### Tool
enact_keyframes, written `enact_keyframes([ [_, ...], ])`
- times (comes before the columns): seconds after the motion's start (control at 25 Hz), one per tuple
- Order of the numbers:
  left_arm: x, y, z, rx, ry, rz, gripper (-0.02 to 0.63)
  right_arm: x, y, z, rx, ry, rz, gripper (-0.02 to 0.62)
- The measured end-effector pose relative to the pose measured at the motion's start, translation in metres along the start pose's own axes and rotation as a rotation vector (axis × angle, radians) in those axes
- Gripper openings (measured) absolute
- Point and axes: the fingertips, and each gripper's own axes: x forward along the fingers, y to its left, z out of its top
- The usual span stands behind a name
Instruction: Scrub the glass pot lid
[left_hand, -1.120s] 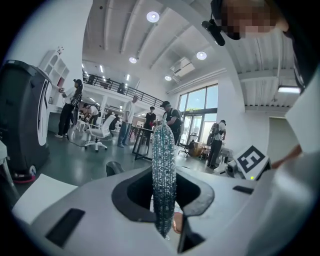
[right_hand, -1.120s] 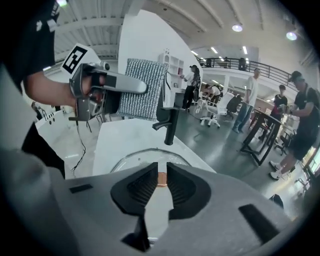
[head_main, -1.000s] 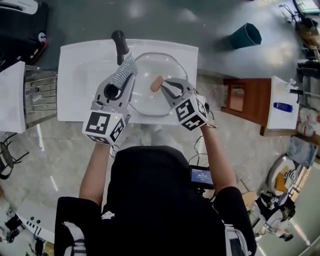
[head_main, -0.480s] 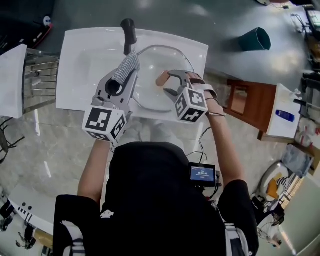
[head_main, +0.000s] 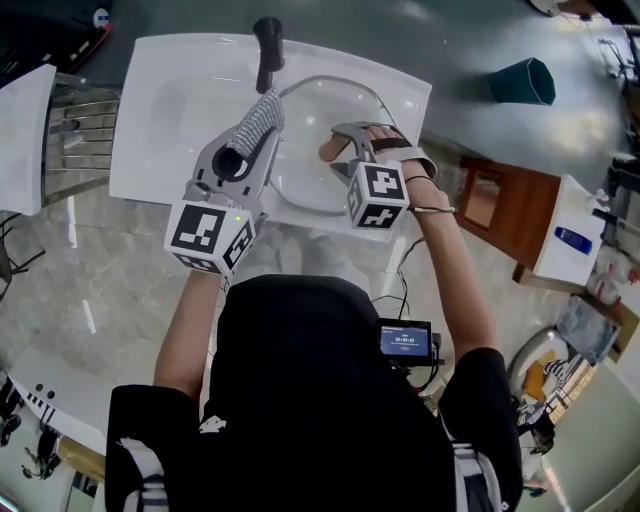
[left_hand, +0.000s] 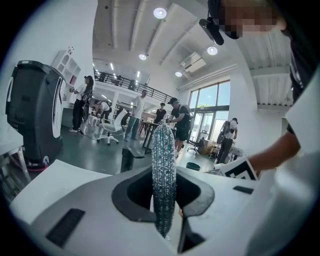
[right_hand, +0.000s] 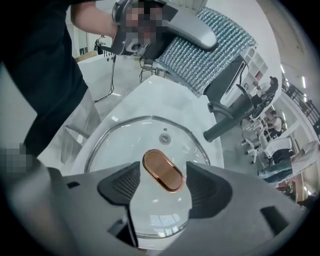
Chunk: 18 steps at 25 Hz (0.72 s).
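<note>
Opening right gripper (right_hand: 161, 185) straddles knob (right_hand: 163, 170), pads clear; left gripper (left_hand: 165, 200) clamps scrubber (left_hand: 163, 160). Risk: unheld lid (right_hand: 145, 132) skids in sink (head_main: 160, 90) once scrubber pushes it

from my head the glass lid (head_main: 310, 112) is half lost. my right gripper (head_main: 345, 150), jaws opening either side of the knob (head_main: 328, 148), covers its five o'clock rim. the scourer (head_main: 256, 122) in my left gripper (head_main: 258, 140) covers its nine o'clock edge. in the left gripper view the people (left_hand: 140, 112) beyond are too small to tell apart.
</note>
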Motion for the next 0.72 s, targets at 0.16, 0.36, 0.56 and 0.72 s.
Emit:
enact_keyframes([
  [0.16,-0.003,0.003,-0.002,-0.001,-0.002,0.013,0.069,0.004,-0.002,0.004,-0.018,-0.001,0.012,0.255],
  [0.36,-0.008,0.009,-0.006,-0.011,0.001,0.029,0.069,0.011,-0.001,0.008,-0.017,0.004,0.017,0.255],
  [0.56,-0.011,0.008,-0.013,-0.017,0.011,0.032,0.069,0.014,0.001,0.009,0.017,-0.002,0.018,0.228],
  [0.72,-0.009,0.008,-0.017,-0.019,0.017,0.033,0.069,0.014,0.0,0.01,0.043,0.002,0.02,0.222],
])
